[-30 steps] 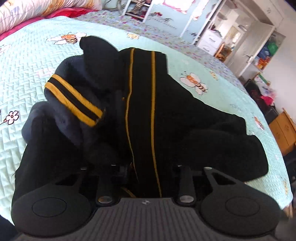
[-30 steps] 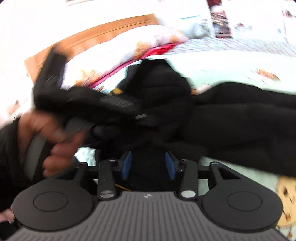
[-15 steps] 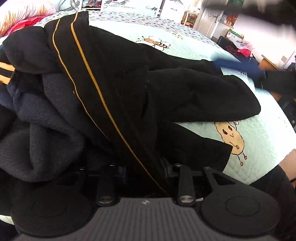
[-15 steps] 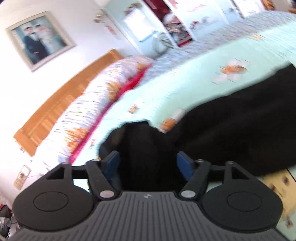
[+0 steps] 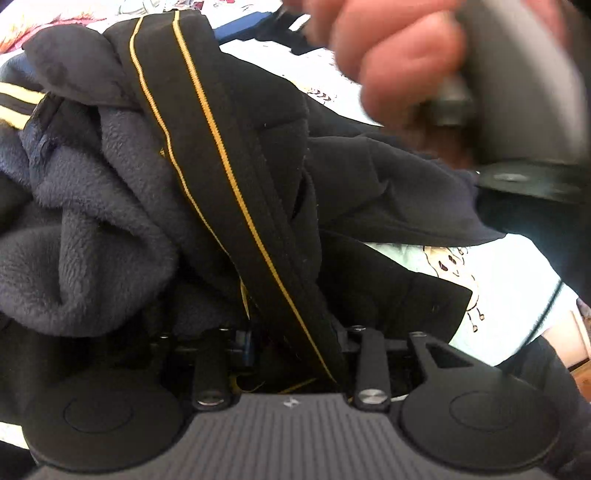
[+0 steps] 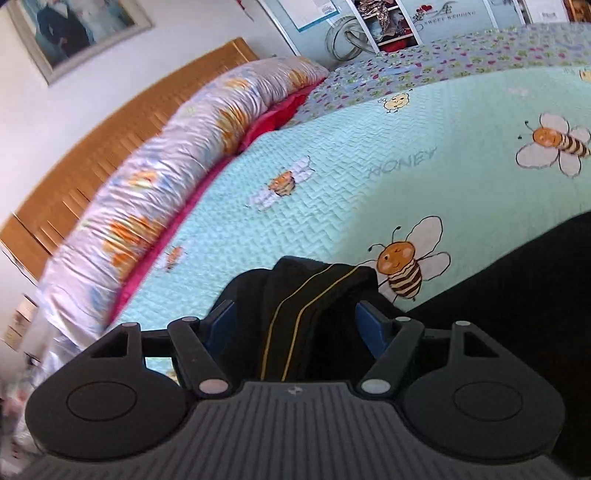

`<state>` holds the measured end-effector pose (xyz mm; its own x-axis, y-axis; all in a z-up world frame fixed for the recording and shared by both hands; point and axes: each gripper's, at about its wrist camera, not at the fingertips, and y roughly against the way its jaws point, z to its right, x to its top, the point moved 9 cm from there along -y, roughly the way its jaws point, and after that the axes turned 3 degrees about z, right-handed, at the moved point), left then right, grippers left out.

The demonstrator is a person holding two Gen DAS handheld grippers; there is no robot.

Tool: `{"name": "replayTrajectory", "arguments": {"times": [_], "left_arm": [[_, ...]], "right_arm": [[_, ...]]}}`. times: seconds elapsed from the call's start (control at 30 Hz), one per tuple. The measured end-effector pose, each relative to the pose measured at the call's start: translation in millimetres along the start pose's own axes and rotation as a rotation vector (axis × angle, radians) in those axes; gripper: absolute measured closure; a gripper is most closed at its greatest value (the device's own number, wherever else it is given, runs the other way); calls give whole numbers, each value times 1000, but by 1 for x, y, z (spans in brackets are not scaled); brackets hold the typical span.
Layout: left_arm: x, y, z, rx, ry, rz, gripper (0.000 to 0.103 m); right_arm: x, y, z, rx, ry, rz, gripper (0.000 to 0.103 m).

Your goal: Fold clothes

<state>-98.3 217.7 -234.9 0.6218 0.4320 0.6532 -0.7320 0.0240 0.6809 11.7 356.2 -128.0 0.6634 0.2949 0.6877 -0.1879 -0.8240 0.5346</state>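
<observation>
A black garment [image 5: 229, 166] with two thin yellow stripes and a grey fleece lining [image 5: 92, 229] lies bunched on the bed. My left gripper [image 5: 291, 339] is shut on the striped band, and cloth hides most of its fingers. A person's hand [image 5: 399, 55] reaches over the heap at the upper right with the other tool, whose blue fingers [image 5: 243, 29] show beyond the band's far end. In the right wrist view my right gripper [image 6: 295, 317] stands wide, with that striped end [image 6: 314, 295] rising loosely between the blue pads [image 6: 369, 325].
The mint quilted bedspread [image 6: 406, 166] with bee pictures stretches beyond the garment. A long patterned pillow [image 6: 184, 147] and a wooden headboard [image 6: 110, 140] run along the left. More black cloth [image 6: 517, 295] lies at the right. A shelf unit [image 6: 388, 29] stands behind the bed.
My right gripper has swung away from beside the left hand to the far end of the striped band, and its jaws have widened. The left gripper sank closer to the heap.
</observation>
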Motion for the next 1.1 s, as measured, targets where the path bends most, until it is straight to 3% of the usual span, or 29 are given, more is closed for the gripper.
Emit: {"name": "replayTrajectory", "arguments": {"times": [0.13,0.3,0.37,0.6,0.73,0.93,1.1], "left_arm": [[-2,3,-2,-5,-3,2,66],[-3,14,-3,14,-1,-3,63],[-3,25,-3,28,9,1,62],[2,73,-2,14,30,66,48],[-5,89,-1,-5,38,46,43],[-19,112,-2,-47,50,-1,43],[-28,135,5,-85,23,-19,41]], "right_arm": [[-23,-17,4,-73,139,-59,30],[-38,9,7,-115,230,-16,62],[-42,28,5,-115,256,10,67],[-67,102,3,-55,316,101,72],[-78,128,12,-62,318,146,75],[-98,154,29,-29,339,137,77],[-127,162,42,-124,509,141,78]]}}
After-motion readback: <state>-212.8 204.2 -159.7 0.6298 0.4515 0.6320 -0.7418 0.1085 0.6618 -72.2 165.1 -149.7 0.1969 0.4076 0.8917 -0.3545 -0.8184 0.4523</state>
